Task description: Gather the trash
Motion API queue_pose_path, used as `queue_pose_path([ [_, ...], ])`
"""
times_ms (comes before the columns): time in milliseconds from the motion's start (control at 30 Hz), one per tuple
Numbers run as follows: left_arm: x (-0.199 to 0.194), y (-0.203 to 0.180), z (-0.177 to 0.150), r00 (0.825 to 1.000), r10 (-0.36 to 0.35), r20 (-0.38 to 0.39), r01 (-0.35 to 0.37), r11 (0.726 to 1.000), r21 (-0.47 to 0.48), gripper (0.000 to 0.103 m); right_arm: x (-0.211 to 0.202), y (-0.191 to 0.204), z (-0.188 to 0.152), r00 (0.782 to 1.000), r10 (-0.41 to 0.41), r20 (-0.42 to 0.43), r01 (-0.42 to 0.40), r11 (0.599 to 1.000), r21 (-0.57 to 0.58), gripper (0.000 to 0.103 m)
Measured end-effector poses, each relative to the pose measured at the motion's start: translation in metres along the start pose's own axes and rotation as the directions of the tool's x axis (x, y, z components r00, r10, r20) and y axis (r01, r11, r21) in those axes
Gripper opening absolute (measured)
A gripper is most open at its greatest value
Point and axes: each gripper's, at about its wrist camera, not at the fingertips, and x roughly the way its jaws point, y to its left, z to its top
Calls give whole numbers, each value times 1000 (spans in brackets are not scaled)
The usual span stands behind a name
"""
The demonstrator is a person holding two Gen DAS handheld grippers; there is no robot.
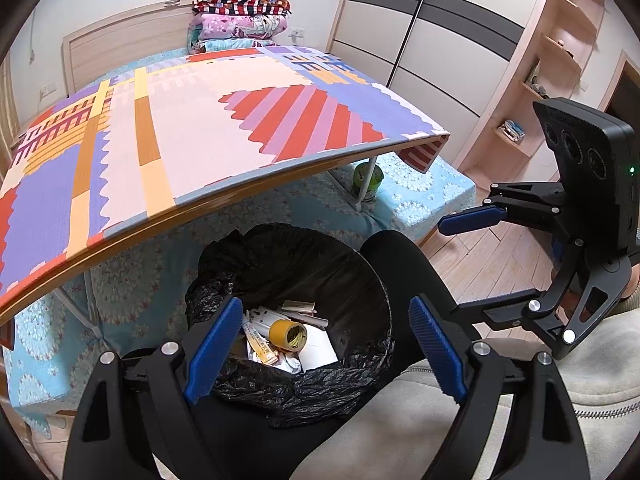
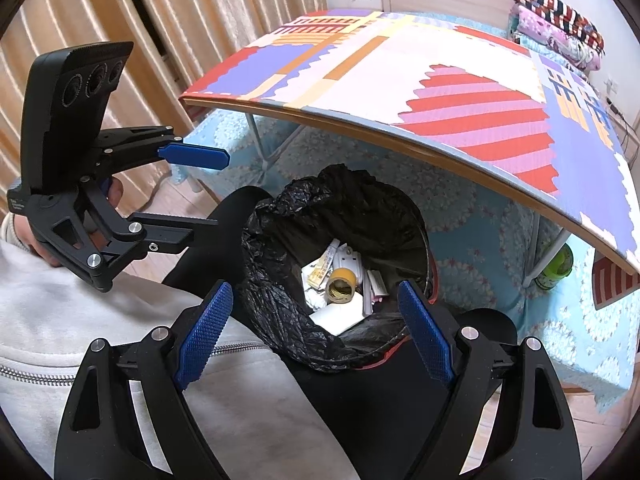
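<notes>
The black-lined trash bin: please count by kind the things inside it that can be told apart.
Inside the black-lined trash bin:
Yellow roll of tape: 1
White sheet of paper: 1
Yellow-and-white printed tube: 1
White power strip with round sockets: 1
Total: 4; other small scraps are too cluttered to count.

Both wrist views look down, sharing the trash bin (image 1: 288, 320)
</notes>
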Motion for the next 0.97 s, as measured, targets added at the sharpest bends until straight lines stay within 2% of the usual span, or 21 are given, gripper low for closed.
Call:
queue_pose_path([
  [967,-1,-1,0,1000,-4,-2,4,1000,4,82,0,0,1,1000,-6,-1,6,1000,0,85],
])
